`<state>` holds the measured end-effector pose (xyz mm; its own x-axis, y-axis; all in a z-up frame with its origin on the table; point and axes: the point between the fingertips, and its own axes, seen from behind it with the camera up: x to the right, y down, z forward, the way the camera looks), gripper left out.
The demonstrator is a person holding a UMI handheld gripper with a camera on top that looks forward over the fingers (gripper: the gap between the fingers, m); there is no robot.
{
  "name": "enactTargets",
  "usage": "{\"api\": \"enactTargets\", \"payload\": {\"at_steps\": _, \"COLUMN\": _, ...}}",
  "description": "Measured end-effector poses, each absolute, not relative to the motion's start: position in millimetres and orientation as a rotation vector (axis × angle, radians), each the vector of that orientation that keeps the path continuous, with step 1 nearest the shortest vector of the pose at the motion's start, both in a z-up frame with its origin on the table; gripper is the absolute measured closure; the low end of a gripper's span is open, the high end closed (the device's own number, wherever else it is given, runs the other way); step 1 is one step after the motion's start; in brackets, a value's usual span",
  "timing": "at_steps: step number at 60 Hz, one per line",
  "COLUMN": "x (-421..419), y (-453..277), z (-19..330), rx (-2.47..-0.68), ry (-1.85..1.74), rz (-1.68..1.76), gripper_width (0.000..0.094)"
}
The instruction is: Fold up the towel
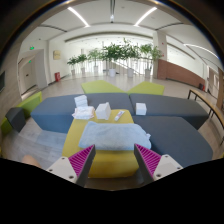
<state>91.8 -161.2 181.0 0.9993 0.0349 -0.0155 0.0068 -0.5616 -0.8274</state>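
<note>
A pale white-blue towel [112,136] lies spread, somewhat rumpled, on a yellow tabletop [112,160], just ahead of my fingers. My gripper [114,160] is open, with its two magenta pads [82,158] wide apart above the near part of the yellow top. Nothing is held between them. The near edge of the towel lies just beyond the fingertips.
Several folded or crumpled white towels [102,111] lie further back on the yellow top. Grey bench seats [168,104] and a green one [104,87] surround it. Potted plants [122,52] stand before windows at the back. A dark bag [16,118] sits at the left.
</note>
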Motion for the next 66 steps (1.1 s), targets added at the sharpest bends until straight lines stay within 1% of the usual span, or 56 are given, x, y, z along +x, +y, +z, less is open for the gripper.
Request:
{"api": "enactTargets", "payload": {"at_steps": 7, "x": 84, "y": -142, "z": 169, "rx": -2.186, "ry": -0.088, "rz": 0.048, "gripper_width": 0.0135}}
{"api": "enactTargets", "payload": {"at_steps": 9, "x": 68, "y": -115, "z": 155, "rx": -2.190, "ry": -0.102, "rz": 0.052, "gripper_width": 0.0136}}
{"api": "enactTargets", "payload": {"at_steps": 10, "x": 71, "y": -121, "z": 159, "rx": -2.192, "ry": -0.110, "rz": 0.056, "gripper_width": 0.0137}}
{"api": "enactTargets", "payload": {"at_steps": 16, "x": 26, "y": -77, "z": 139, "rx": -2.191, "ry": -0.151, "rz": 0.071, "gripper_width": 0.0148}}
{"api": "enactTargets", "payload": {"at_steps": 19, "x": 7, "y": -45, "z": 120, "rx": -2.193, "ry": -0.176, "rz": 0.087, "gripper_width": 0.0164}}
{"api": "enactTargets", "payload": {"at_steps": 20, "x": -1, "y": -37, "z": 114, "rx": -2.195, "ry": -0.184, "rz": 0.092, "gripper_width": 0.0175}}
{"api": "enactTargets", "payload": {"at_steps": 21, "x": -8, "y": -44, "z": 114, "rx": -2.201, "ry": -0.189, "rz": 0.096, "gripper_width": 0.0181}}
{"api": "enactTargets", "payload": {"at_steps": 27, "x": -55, "y": 7, "z": 67, "rx": -2.240, "ry": -0.215, "rz": 0.102, "gripper_width": 0.0283}}
{"api": "enactTargets", "payload": {"at_steps": 33, "x": -73, "y": 42, "z": 23, "rx": -2.268, "ry": -0.255, "rz": 0.080, "gripper_width": 0.0355}}
{"api": "enactTargets", "payload": {"at_steps": 37, "x": -76, "y": 51, "z": -5, "rx": -2.309, "ry": -0.272, "rz": 0.042, "gripper_width": 0.0428}}
{"api": "enactTargets", "payload": {"at_steps": 39, "x": -71, "y": 54, "z": -22, "rx": -2.337, "ry": -0.269, "rz": 0.022, "gripper_width": 0.0444}}
{"api": "enactTargets", "payload": {"at_steps": 41, "x": -75, "y": 59, "z": -23, "rx": -2.303, "ry": -0.271, "rz": 0.038, "gripper_width": 0.0439}}
{"api": "enactTargets", "payload": {"at_steps": 44, "x": -75, "y": 60, "z": -21, "rx": -2.286, "ry": -0.285, "rz": 0.033, "gripper_width": 0.0471}}
{"api": "enactTargets", "payload": {"at_steps": 49, "x": -72, "y": 62, "z": -20, "rx": -2.270, "ry": -0.295, "rz": 0.037, "gripper_width": 0.0556}}
{"api": "enactTargets", "payload": {"at_steps": 52, "x": -72, "y": 62, "z": -20, "rx": -2.268, "ry": -0.270, "rz": 0.081, "gripper_width": 0.0559}}
{"api": "enactTargets", "payload": {"at_steps": 53, "x": -71, "y": 62, "z": -21, "rx": -2.269, "ry": -0.263, "rz": 0.092, "gripper_width": 0.0527}}
{"api": "enactTargets", "payload": {"at_steps": 55, "x": -62, "y": 64, "z": -20, "rx": -2.264, "ry": -0.247, "rz": 0.070, "gripper_width": 0.0705}}
{"api": "enactTargets", "payload": {"at_steps": 56, "x": -57, "y": 66, "z": -19, "rx": -2.262, "ry": -0.232, "rz": 0.056, "gripper_width": 0.0773}}
{"api": "enactTargets", "payload": {"at_steps": 57, "x": -54, "y": 68, "z": -19, "rx": -2.259, "ry": -0.210, "rz": 0.053, "gripper_width": 0.0876}}
{"api": "enactTargets", "payload": {"at_steps": 60, "x": -54, "y": 68, "z": -18, "rx": -2.251, "ry": -0.172, "rz": 0.099, "gripper_width": 0.0892}}
{"api": "enactTargets", "payload": {"at_steps": 66, "x": -55, "y": 67, "z": -14, "rx": -2.209, "ry": -0.267, "rz": 0.061, "gripper_width": 0.0923}}
